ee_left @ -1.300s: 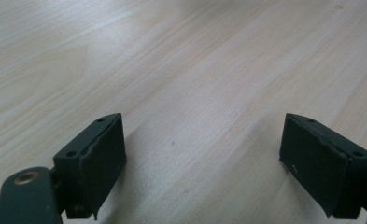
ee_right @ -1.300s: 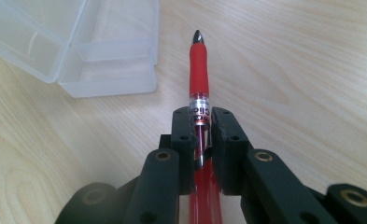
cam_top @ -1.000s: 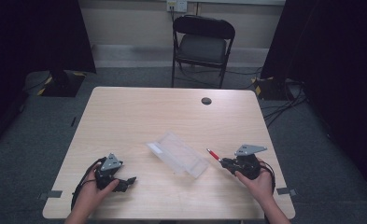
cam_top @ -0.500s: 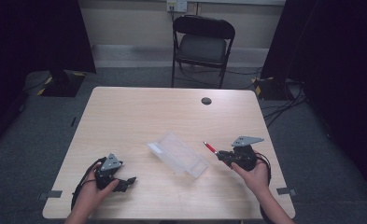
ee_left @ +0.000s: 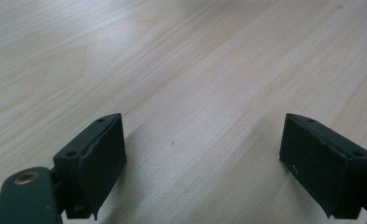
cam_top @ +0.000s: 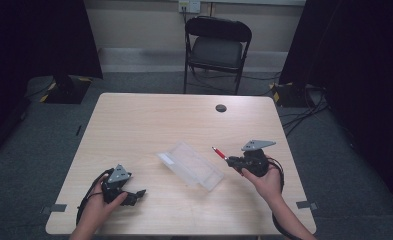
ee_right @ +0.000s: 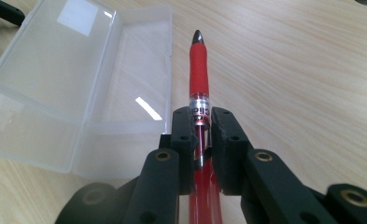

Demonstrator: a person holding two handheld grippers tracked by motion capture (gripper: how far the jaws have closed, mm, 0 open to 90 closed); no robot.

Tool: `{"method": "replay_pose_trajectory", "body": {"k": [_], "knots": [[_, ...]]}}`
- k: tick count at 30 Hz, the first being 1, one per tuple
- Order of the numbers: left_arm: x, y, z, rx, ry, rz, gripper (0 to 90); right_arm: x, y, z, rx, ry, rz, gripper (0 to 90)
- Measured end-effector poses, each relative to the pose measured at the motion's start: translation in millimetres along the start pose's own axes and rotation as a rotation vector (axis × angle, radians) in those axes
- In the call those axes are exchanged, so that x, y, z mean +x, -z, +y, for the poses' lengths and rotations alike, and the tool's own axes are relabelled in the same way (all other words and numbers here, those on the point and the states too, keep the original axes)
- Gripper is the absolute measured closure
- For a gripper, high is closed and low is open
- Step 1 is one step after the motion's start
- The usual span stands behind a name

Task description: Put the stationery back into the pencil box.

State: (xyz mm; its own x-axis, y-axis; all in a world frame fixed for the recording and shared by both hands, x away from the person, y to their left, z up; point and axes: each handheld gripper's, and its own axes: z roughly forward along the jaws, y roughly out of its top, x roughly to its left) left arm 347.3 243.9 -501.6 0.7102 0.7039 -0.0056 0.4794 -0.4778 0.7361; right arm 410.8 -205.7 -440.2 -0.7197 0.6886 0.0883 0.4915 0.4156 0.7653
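A clear plastic case lies open in the middle of the table, its lid folded flat beside its tray. My right gripper is shut on a red pen, whose dark tip points up and away, just right of the case. The red pen juts from the jaws toward the case in the high view. My left gripper rests near the table's front left, open, with bare wood between its pads.
The light wooden table has a small black round cap near its far edge. A black folding chair stands behind the table. Cables run on the carpet at the right.
My right gripper has lifted and shifted left toward the case with the red pen in it. The left gripper has stayed in place.
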Motion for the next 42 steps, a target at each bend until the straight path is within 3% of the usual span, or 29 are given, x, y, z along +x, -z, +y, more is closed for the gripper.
{"method": "replay_pose_trajectory", "body": {"k": [42], "knots": [[-0.1, 0.0, 0.0, 0.000, 0.000, 0.000, 13.9, 25.2, -44.7, 39.8, 0.010, 0.036, 0.056, 79.8]]}}
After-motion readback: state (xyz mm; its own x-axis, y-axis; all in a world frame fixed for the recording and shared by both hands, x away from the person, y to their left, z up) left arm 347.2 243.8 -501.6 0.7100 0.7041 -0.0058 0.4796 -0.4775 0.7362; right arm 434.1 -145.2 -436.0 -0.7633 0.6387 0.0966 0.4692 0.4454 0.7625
